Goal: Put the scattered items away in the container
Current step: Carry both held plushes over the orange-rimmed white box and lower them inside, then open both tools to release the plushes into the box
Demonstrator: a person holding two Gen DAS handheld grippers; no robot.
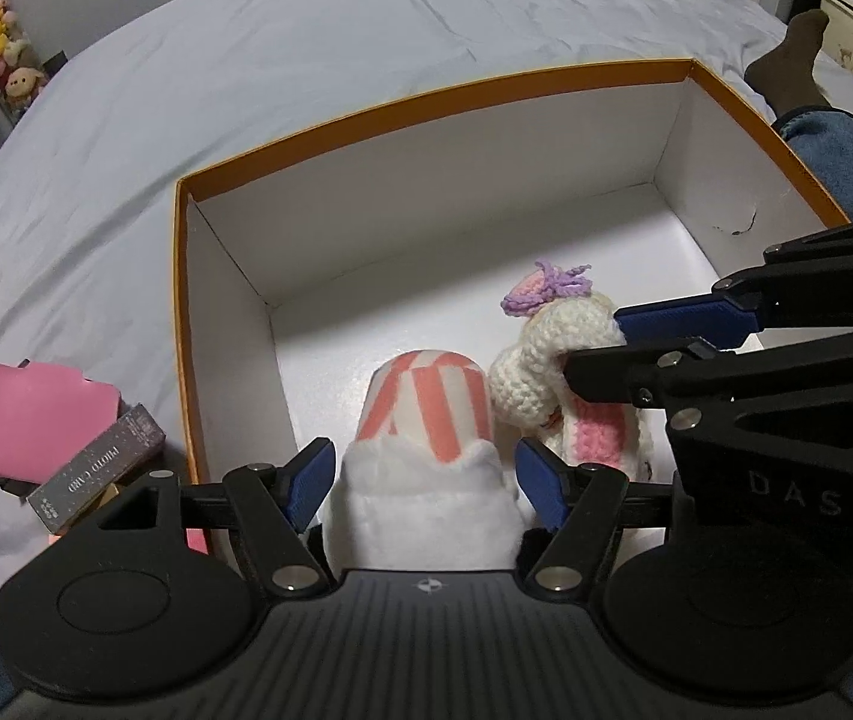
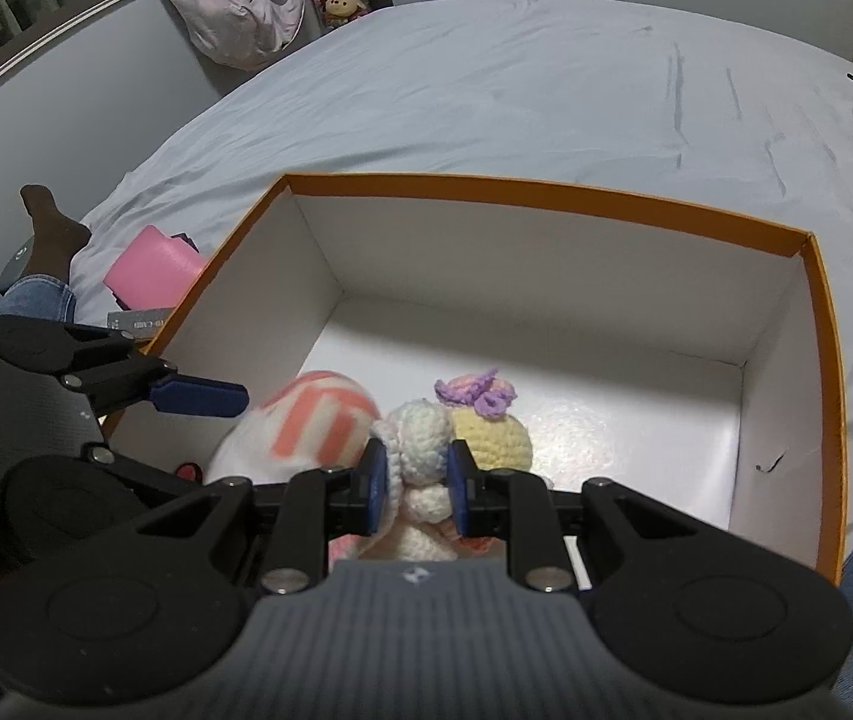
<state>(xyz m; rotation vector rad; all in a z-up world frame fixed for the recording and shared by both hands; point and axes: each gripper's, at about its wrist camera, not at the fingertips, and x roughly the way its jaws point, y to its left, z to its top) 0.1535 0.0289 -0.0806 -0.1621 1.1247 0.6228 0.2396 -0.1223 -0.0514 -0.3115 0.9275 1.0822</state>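
Both toys down inside the orange box [image 1: 366, 120].
My left gripper [image 1: 420, 480] stands wide around the striped plush [image 1: 426, 408]; my right gripper [image 2: 417, 483] pinches the crochet doll [image 2: 420, 438].

Orange-rimmed box [image 1: 426, 97] with white inside walls, on a pale grey-blue sheet [image 1: 186, 90]. Inside it, a white plush with coral-pink stripes [image 1: 426, 414]; at its 3 o'clock, a cream crochet doll [image 1: 546, 354] with a lilac bow. Black grippers have blue pads [image 2: 375, 480].

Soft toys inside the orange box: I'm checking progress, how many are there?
2, side by side at the near end of the box: the pink-striped plush on the left, the crocheted doll on the right. Others may be hidden beneath.
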